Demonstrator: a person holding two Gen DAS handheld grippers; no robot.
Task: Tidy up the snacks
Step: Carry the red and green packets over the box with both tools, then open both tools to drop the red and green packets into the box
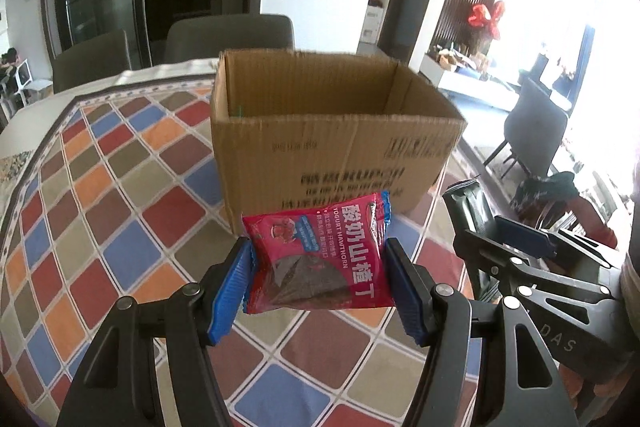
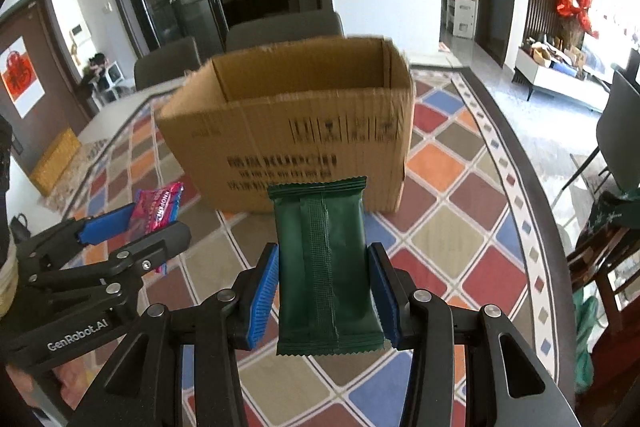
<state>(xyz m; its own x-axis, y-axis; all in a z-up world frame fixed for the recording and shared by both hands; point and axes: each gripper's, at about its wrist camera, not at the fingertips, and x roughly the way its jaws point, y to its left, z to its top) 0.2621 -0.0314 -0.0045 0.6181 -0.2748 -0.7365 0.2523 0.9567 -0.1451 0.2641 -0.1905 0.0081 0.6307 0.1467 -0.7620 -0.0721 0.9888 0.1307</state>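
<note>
Box (image 1: pixel 320 143) ahead; L gripper (image 1: pixel 320 267) clamps red pack (image 1: pixel 320 259), R gripper (image 2: pixel 326 287) green pack (image 2: pixel 324 267).

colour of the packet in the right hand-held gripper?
Dark green packet, plain back with centre seam, shut in the right hand-held gripper. Clearest in the right wrist view.

The red pack (image 1: pixel 320 255) reads "YOGURT HAWTHORN" beside large Chinese characters. The left hand-held gripper (image 2: pixel 132 227) carries "GenRobot.AI" on its body. The right hand-held gripper (image 1: pixel 516 231) shows the letters "DAS". The box's (image 2: pixel 288 147) print is too blurred to read.
</note>
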